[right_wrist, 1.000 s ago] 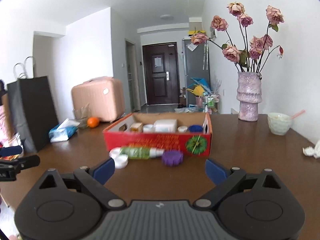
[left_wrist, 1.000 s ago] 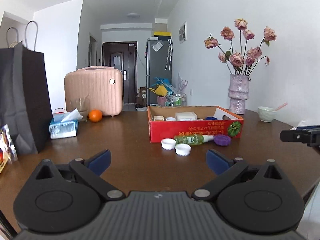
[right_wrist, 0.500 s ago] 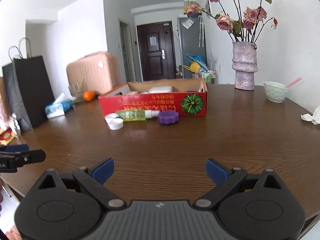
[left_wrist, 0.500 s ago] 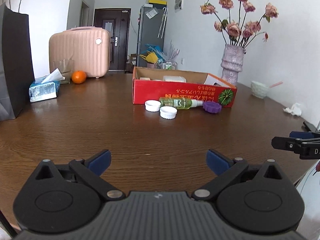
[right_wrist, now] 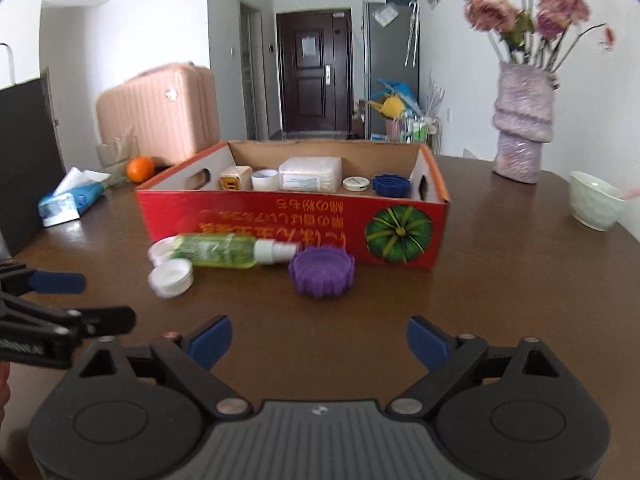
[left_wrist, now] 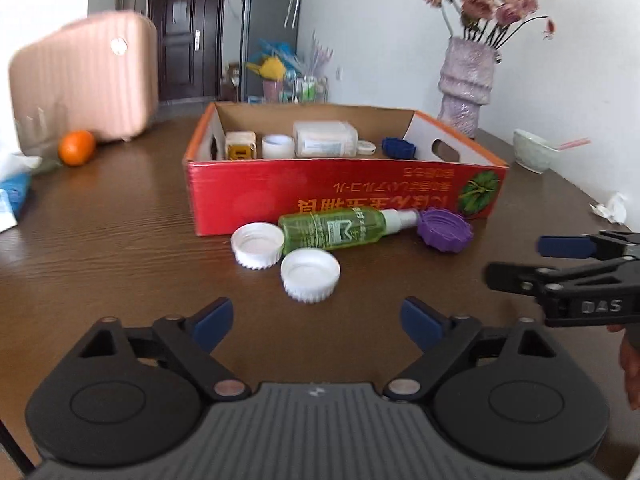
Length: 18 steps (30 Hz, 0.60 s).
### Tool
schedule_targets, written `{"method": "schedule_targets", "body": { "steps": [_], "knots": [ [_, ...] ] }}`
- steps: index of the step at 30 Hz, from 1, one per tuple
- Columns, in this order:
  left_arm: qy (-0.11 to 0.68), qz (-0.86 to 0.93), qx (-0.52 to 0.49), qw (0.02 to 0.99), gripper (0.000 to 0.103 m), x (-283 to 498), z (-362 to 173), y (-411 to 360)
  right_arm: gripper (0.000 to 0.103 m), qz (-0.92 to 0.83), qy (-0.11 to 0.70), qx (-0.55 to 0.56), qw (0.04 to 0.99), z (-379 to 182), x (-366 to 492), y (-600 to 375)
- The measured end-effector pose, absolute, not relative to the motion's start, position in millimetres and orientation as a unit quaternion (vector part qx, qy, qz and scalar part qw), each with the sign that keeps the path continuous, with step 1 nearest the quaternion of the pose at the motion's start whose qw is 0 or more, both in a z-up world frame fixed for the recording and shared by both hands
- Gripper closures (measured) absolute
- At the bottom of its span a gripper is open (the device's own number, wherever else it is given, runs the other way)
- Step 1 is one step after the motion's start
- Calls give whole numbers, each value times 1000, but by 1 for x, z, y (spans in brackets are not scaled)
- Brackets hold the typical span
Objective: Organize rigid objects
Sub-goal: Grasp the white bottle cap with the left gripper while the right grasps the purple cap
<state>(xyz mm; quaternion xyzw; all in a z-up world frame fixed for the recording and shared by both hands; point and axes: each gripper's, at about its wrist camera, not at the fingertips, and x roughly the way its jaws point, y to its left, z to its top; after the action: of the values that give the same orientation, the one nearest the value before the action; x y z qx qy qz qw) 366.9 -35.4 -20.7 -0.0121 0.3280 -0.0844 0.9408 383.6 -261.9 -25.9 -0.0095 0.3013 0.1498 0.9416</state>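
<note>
A red cardboard box [left_wrist: 344, 196] [right_wrist: 288, 220] stands on the brown table and holds several small containers and a blue lid [left_wrist: 398, 147]. In front of it lie a green spray bottle [left_wrist: 332, 229] [right_wrist: 224, 251], a purple lid [left_wrist: 444, 234] [right_wrist: 322, 267] and two white lids [left_wrist: 258, 245] [left_wrist: 310, 275]. My left gripper [left_wrist: 316, 320] is open and empty, just short of the nearer white lid. My right gripper [right_wrist: 318, 338] is open and empty, a little short of the purple lid. It also shows at the right of the left wrist view [left_wrist: 516, 262].
A pink suitcase [left_wrist: 84, 80], an orange [left_wrist: 76, 148] and a tissue pack [right_wrist: 70, 202] are at the back left. A black bag [right_wrist: 28, 160] stands at the left. A vase with flowers [right_wrist: 520, 120] and a pale bowl [right_wrist: 596, 200] are at the right.
Both grippers have moved forward over the table toward the lids and the bottle, which now look much larger. Both stayed open.
</note>
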Motion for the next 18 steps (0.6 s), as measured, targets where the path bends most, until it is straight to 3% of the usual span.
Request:
{"method": "schedule_targets", "body": {
  "steps": [2,4,8,9,10,18],
  "knots": [
    [341,-83,-22,936,21,385,-26,-36,15,154,315,-6,937,-31,410,-255],
    [351,-84,-31,932,34,398,-30,-35,16,153,321,-14,935,-35,430,-246],
    [344,-83,-32,935,60,408,-34,-33,35,156,338,-24,928,-45,457,-236],
    [345,-86,-34,934,62,409,-33,-33,49,157,342,-22,926,-46,461,-235],
    [347,-91,-38,933,62,409,-33,-32,51,155,339,-21,928,-47,463,-235],
    [336,-88,-54,936,62,380,-14,-34,52,159,328,-5,931,-43,445,-240]
  ]
}}
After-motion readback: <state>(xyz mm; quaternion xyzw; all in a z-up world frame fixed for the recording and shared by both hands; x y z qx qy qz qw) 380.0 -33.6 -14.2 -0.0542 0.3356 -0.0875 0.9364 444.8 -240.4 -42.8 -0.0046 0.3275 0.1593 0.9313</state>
